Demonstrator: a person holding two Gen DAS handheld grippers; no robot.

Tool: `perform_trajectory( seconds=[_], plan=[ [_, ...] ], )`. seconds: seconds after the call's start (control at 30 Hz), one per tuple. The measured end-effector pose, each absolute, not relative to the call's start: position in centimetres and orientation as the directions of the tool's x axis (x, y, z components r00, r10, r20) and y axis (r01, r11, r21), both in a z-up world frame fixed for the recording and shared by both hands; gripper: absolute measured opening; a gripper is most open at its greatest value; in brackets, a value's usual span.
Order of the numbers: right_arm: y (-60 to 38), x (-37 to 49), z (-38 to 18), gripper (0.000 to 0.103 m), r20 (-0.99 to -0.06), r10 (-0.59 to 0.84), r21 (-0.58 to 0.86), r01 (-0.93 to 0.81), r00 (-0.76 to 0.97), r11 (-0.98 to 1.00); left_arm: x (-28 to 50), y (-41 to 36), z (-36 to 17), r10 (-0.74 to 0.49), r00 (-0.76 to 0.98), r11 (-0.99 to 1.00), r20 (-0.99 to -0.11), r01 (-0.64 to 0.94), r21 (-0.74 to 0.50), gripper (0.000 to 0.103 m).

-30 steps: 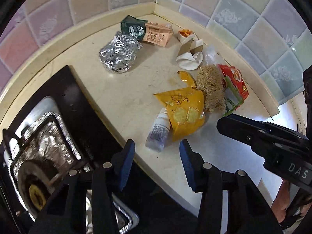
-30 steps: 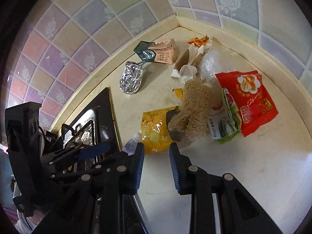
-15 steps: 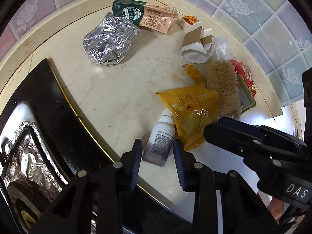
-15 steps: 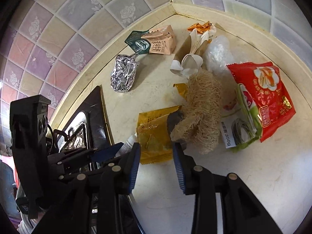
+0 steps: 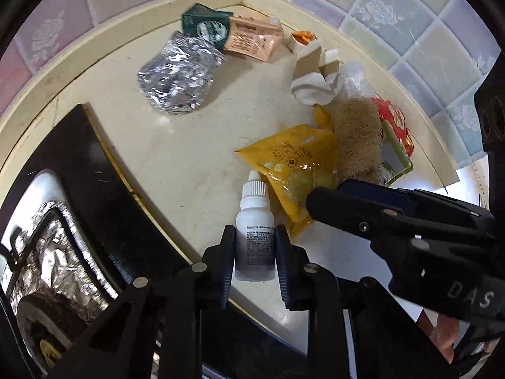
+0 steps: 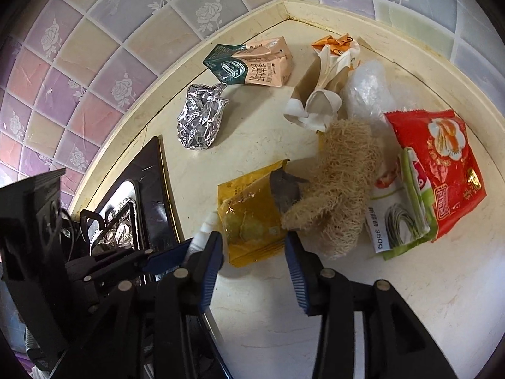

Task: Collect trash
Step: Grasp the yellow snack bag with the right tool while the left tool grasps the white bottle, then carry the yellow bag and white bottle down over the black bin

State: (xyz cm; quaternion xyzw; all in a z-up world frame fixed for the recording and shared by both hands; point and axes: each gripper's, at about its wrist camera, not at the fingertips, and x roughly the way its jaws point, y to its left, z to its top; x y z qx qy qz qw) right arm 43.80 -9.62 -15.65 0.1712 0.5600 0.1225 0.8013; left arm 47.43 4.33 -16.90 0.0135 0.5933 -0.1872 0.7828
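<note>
Left wrist view: the left hand-held gripper (image 5: 255, 252) is clamped on a small white bottle (image 5: 255, 233) lying on the table (image 5: 189, 158), near the stove.

Right wrist view: the right hand-held gripper (image 6: 254, 249) is opening, its fingers either side of the yellow packet (image 6: 252, 218), not pressing it.

Counter (image 5: 189, 158): smooth cream stone look, faint sheen. Wall tiles (image 6: 94, 47): glazed, glossy. Foil ball (image 5: 180, 79): crinkled shiny metal. Dropper bottle (image 5: 255, 221): smooth white plastic, paper label. Yellow pouch (image 6: 252, 214): glossy plastic film. Loofah (image 6: 341, 189): rough dry fibre. Milk carton (image 6: 255, 63): matt coated paper. Red packet (image 6: 442, 164): glossy film. Stove top (image 5: 79, 164): black glossy glass.
</note>
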Motion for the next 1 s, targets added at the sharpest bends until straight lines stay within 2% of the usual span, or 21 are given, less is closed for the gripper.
perform_trajectory(
  seconds=[0.17, 0.3, 0.67, 0.73, 0.77, 0.83, 1.0],
  plan=[
    [-9.1, 44.1, -14.9, 0.043, -0.857, 0.36, 0.371, -0.042, 0.369, 0.928, 46.7, 6.2, -14.6, -0.288, 0.295, 0.944, -0.911, 0.249, -0.217, 0.022],
    [-8.6, 45.0, -15.1, 0.051, -0.865, 0.333, 0.336, -0.059, 0.374, 0.94, 46.3, 7.3, -13.6, -0.299, 0.334, 0.947, -0.894, 0.221, -0.234, 0.022],
    [-6.2, 46.3, -17.3, 0.052, -0.898, 0.281, 0.264, -0.096, 0.34, 0.96, 45.8, 10.3, -12.3, -0.312, 0.374, 0.949, -0.873, 0.161, -0.27, 0.022],
    [-6.1, 46.1, -17.2, 0.044, -0.895, 0.286, 0.267, -0.1, 0.342, 0.958, 45.5, 10.6, -12.3, -0.311, 0.377, 0.95, -0.872, 0.156, -0.271, 0.022],
    [-6.1, 45.9, -17.2, 0.034, -0.893, 0.299, 0.279, -0.105, 0.337, 0.954, 45.3, 10.7, -12.1, -0.31, 0.38, 0.95, -0.871, 0.154, -0.271, 0.022],
    [-6.2, 45.5, -17.0, 0.033, -0.887, 0.312, 0.293, -0.109, 0.34, 0.95, 45.0, 10.9, -12.0, -0.31, 0.384, 0.95, -0.87, 0.151, -0.272, 0.022],
    [-6.4, 43.2, -15.4, 0.022, -0.854, 0.37, 0.339, -0.148, 0.365, 0.929, 43.4, 11.1, -11.2, -0.31, 0.394, 0.951, -0.865, 0.152, -0.271, 0.022]
  ],
)
